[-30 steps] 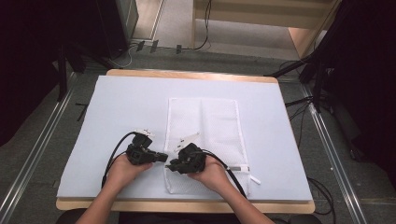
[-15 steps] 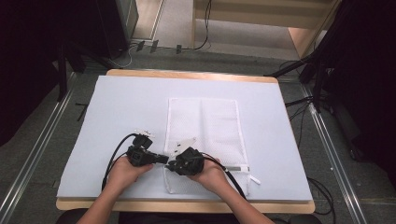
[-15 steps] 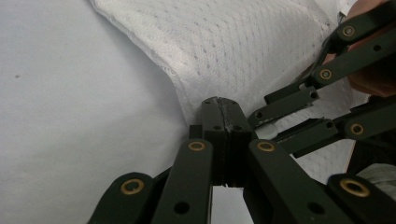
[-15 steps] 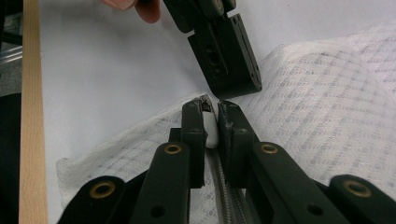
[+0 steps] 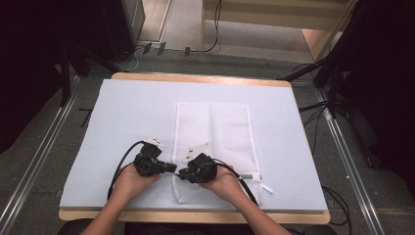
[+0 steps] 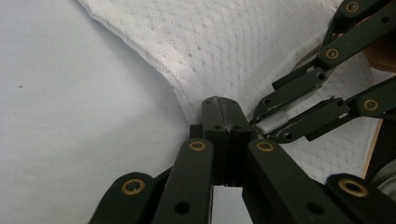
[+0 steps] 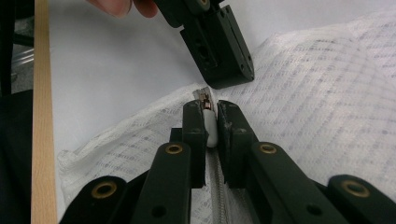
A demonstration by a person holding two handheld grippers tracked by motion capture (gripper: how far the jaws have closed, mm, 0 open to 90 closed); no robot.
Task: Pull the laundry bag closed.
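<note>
Near table edge: right gripper (image 7: 212,116) has just been closing, its jaws now pinching the white zipper pull (image 7: 210,128) of the mesh bag (image 5: 215,132). Left gripper (image 6: 223,109) just beyond, jaws pressed together on the bag's corner edge. Bag lies flat on the pale mat (image 5: 127,112), reaching toward the far side.

A white mesh zip bag (image 5: 222,142) lies flat on the mat, its near-left corner pinched up.
</note>
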